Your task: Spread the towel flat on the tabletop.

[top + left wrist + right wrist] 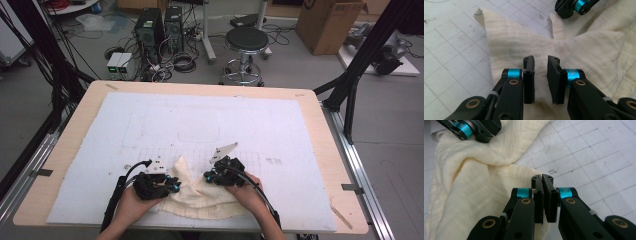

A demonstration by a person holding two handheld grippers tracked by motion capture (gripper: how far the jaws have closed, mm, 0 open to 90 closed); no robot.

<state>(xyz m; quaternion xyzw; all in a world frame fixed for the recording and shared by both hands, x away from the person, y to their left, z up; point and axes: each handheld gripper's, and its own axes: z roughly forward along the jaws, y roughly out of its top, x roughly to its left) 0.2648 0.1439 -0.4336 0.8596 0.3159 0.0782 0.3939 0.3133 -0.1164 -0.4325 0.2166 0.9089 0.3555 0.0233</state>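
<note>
A cream cloth (200,199) lies rumpled on the white gridded mat (200,120) near the table's front edge. My left gripper (174,185) rests over the cloth's left part. In the left gripper view its jaws (540,60) stand a little apart above a raised fold of the cloth (519,42), not pinching it. My right gripper (208,176) sits at the cloth's upper right. In the right gripper view its jaws (542,178) are pressed together at the cloth's (474,182) edge. A hand holds each gripper from below.
The mat covers most of the wooden table (75,125), and its far half is bare grid. Beyond the table stand a black stool (246,40), computer towers (150,27) and a cardboard box (330,22). Black frame struts (360,55) rise at the right.
</note>
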